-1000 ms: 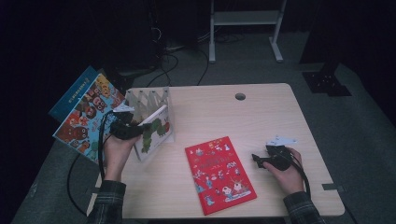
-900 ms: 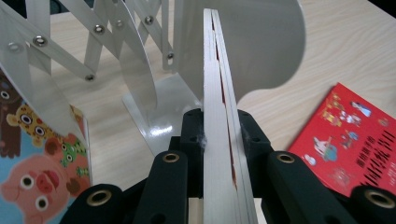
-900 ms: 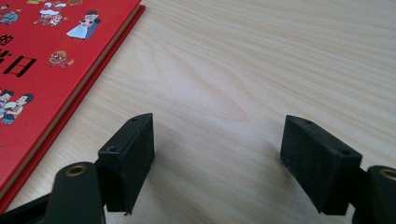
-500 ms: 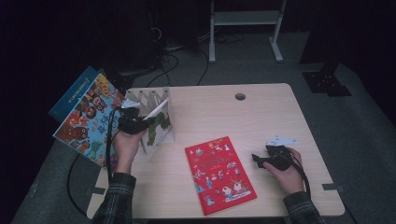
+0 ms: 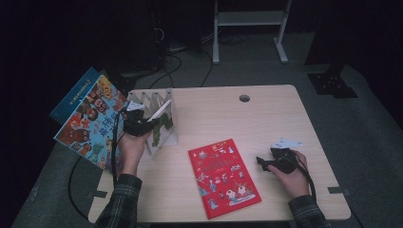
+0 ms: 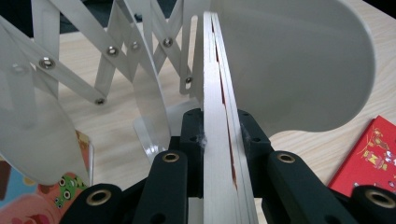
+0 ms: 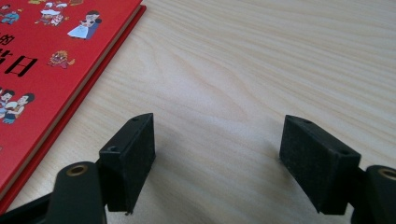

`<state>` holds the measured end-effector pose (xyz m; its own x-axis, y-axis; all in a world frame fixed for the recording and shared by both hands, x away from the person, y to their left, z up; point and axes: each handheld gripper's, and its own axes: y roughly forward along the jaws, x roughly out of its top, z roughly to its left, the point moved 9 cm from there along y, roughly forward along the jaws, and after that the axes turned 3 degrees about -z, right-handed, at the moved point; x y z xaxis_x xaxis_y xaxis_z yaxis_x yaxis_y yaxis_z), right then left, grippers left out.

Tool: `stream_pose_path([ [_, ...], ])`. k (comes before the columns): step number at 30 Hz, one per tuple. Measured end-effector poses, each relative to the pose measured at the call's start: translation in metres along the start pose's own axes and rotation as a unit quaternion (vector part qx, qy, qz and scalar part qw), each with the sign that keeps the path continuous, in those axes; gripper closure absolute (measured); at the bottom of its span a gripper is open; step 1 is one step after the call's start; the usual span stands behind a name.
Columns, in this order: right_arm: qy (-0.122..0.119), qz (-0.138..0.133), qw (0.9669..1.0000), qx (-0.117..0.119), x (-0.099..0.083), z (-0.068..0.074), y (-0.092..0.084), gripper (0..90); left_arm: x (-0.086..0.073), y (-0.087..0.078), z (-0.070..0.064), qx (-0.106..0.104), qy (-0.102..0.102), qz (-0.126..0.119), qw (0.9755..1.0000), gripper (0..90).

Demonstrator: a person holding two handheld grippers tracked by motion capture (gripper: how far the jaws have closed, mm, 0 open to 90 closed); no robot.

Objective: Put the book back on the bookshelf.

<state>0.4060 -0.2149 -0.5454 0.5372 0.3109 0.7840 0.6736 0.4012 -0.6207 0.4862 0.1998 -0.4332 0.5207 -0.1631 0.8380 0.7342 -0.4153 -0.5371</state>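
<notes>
At the worktop's (image 5: pixel 266 114) left end, left gripper (image 5: pixel 139 124) raised in the left hand (image 5: pixel 129 151), jaws clamped on the spine edge of a thin picture book (image 5: pixel 161 121). Held tilted among the dividers of a white accordion book rack (image 5: pixel 152 100), book leaning toward the rack's right side. Seen from the left gripper view: pale page edges of the book (image 6: pixel 219 121) pinched tight between the two black pads, a curved white divider (image 6: pixel 299 60) just beside it on one side, riveted scissor links of the rack (image 6: pixel 107 51) on the other. Hanging past the worktop's left edge, two large colourful books (image 5: pixel 90 121), one blue cover behind, one cartoon cover in front.

Near the front middle, lying flat, a red picture book (image 5: pixel 223 176), turned slightly askew. Well apart to its right, right gripper (image 5: pixel 266 164) resting low on the bare wood in the right hand (image 5: pixel 294 175), jaws pointing toward the red book. From the right gripper view: jaws spread wide with nothing between them, pale wood grain under them, red book's (image 7: pixel 51 60) corner just beside the left pad (image 7: pixel 133 158).
</notes>
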Motion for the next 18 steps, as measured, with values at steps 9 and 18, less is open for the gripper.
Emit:
stream_pose_path([
  [9,0.000,0.000,1.0000,0.002,0.000,0.001,0.000,25.7,-0.009,0.004,0.003,-0.005,-0.008,0.016,0.9998,74.1],
  [18,-0.002,0.000,1.0000,0.004,0.000,0.002,0.000,25.8,-0.017,-0.004,0.001,-0.002,0.013,0.038,0.9992,52.2],
])
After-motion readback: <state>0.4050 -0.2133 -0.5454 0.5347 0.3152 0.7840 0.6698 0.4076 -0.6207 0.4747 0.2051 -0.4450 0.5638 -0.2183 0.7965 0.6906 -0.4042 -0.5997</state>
